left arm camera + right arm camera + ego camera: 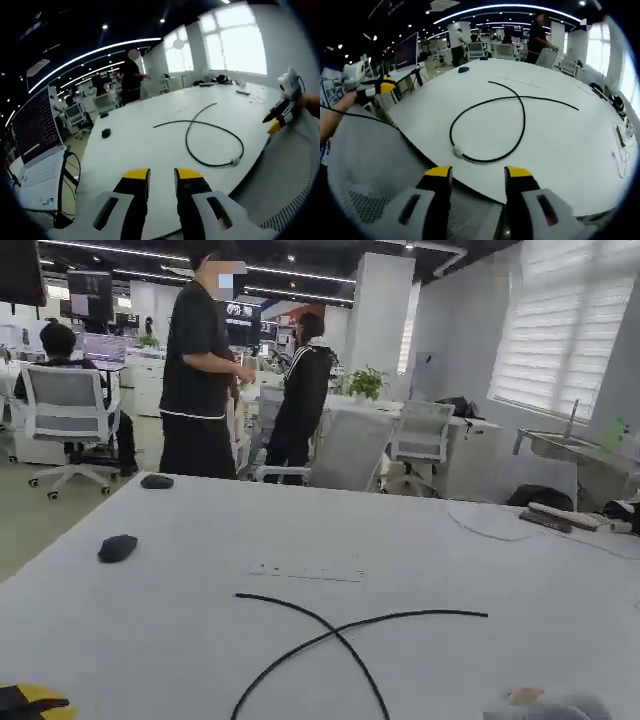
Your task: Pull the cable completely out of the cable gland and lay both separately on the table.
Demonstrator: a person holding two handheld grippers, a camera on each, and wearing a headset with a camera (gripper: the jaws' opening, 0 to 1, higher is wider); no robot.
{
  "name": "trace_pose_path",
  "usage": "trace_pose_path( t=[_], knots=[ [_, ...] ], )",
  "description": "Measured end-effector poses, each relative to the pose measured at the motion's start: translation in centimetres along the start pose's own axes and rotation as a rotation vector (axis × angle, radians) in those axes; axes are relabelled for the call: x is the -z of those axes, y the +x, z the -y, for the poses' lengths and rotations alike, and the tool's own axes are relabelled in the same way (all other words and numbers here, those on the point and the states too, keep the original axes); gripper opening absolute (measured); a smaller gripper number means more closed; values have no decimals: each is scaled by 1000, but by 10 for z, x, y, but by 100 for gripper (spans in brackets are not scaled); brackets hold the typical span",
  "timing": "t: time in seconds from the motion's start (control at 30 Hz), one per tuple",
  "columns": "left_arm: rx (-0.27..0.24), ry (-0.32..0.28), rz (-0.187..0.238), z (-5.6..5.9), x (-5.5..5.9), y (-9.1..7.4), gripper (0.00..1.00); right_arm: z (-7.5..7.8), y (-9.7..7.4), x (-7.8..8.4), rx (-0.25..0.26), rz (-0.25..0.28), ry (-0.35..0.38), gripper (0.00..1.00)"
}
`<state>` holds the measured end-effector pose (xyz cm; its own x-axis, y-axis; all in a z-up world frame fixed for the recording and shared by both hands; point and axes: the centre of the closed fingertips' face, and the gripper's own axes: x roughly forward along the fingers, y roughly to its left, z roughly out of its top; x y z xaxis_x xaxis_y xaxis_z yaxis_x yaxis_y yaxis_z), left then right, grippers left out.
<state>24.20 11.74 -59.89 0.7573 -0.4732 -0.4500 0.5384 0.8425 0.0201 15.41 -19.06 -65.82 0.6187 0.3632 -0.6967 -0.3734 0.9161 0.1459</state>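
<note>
Black looped cable (522,125), small white cable gland (457,150) fitted, lies just ahead of right gripper (479,172), jaws wide, empty. Left gripper (162,174) farther back, jaws narrowly parted, empty.

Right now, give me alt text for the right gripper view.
A black cable lies in a crossed loop on the white table, a white cable gland on its near end. The right gripper hovers at the table edge, fingers apart and empty.

Open-plan office, rows of desks (470,445) with monitors (90,295), swivel chairs (68,405), window blinds (560,325), strip ceiling lights (300,276)
</note>
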Motion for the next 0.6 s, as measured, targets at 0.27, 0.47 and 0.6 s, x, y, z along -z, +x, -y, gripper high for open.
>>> trace_pose_path(
  t=[0.27,0.47,0.6],
  knots=[
    [24,-42,-30,0,9,1,33,0,-1,0,10,0,10,44],
    [19,-52,-27,-1,9,0,34,0,0,1,12,-8,4,44],
    [21,-45,-31,-2,10,0,34,-1,0,0,14,-8,4,43]
  ],
)
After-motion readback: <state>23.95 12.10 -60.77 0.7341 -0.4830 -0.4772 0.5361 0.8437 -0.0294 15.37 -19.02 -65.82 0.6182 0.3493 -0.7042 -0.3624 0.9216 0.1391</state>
